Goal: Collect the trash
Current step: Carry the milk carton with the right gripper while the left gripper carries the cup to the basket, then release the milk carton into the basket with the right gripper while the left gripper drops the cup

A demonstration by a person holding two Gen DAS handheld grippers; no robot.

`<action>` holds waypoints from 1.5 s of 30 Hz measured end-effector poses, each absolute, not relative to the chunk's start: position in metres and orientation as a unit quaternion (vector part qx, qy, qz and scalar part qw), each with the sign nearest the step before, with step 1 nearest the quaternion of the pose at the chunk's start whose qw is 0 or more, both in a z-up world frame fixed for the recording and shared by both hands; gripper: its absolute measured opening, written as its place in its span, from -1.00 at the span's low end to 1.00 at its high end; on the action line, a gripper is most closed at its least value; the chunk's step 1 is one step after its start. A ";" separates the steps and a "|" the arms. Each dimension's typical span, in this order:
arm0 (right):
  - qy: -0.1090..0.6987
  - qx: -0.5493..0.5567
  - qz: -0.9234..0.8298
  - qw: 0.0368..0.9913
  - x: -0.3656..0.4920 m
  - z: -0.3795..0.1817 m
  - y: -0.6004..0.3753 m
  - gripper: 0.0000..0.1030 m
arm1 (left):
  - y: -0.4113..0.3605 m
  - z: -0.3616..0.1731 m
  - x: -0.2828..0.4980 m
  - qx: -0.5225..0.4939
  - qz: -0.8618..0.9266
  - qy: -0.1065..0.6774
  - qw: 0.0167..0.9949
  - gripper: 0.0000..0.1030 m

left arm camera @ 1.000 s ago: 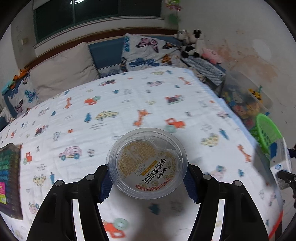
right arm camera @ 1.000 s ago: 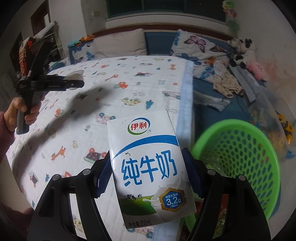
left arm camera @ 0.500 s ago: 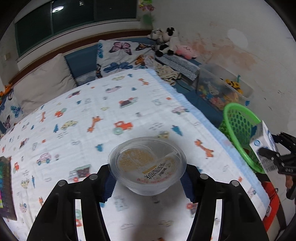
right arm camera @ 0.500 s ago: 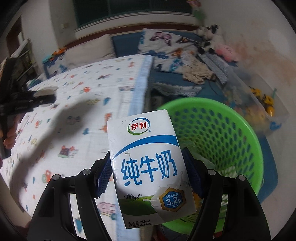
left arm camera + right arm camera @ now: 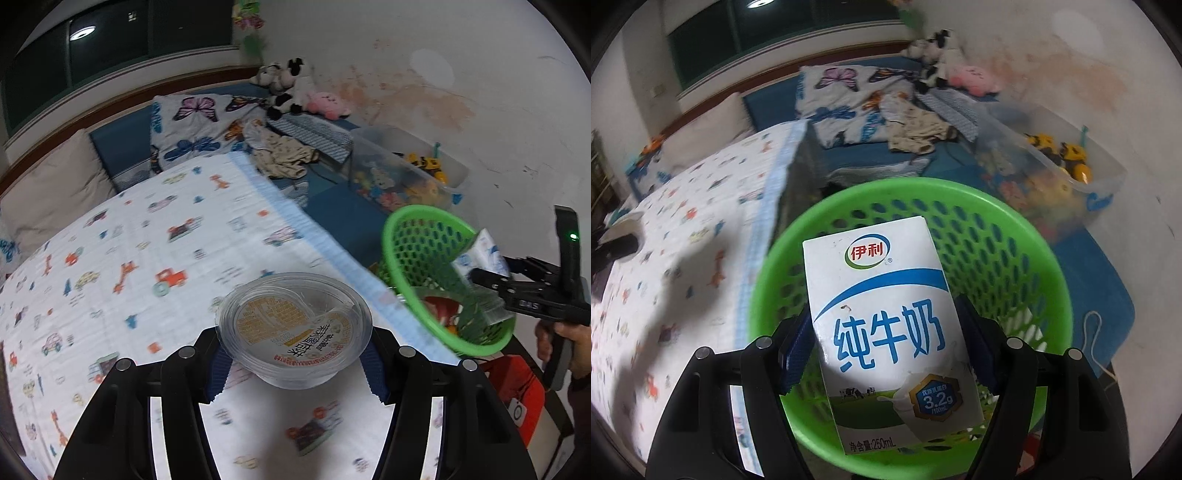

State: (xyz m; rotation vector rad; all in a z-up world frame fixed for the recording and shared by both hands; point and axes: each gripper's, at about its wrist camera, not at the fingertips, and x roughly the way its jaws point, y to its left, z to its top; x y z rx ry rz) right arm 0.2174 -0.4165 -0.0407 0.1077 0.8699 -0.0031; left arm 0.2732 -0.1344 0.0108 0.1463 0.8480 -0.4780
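Your right tongs (image 5: 886, 354) grip a milk carton (image 5: 890, 325) above the green basket (image 5: 1027, 258); your left tongs (image 5: 295, 363) clamp a clear plastic bowl (image 5: 295, 328) over the bed (image 5: 147, 240).

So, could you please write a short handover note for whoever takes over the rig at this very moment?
Left gripper: jaws shut on the clear plastic bowl, held above the printed bedsheet, short of the basket.
Right gripper: jaws shut on the milk carton, held over the mouth of the green basket, not yet let go.
Done: both items picked up; some trash already lies in the basket.
Left: open the right jaws to drop the carton, then bring the bowl over the basket and drop it.
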 end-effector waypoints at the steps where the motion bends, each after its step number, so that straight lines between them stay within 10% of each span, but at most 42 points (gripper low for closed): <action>1: 0.421 0.056 -0.004 0.905 0.218 -0.041 -0.419 0.43 | -0.139 0.011 0.274 0.071 -0.234 0.406 0.880 0.11; 33: 0.361 0.098 -0.036 0.927 0.115 -0.016 -0.460 0.73 | -0.311 -0.015 0.258 0.137 -0.327 0.430 0.830 0.12; 45: 0.362 0.103 -0.024 0.926 0.100 -0.023 -0.447 0.73 | -0.310 -0.017 0.250 0.130 -0.325 0.426 0.834 0.62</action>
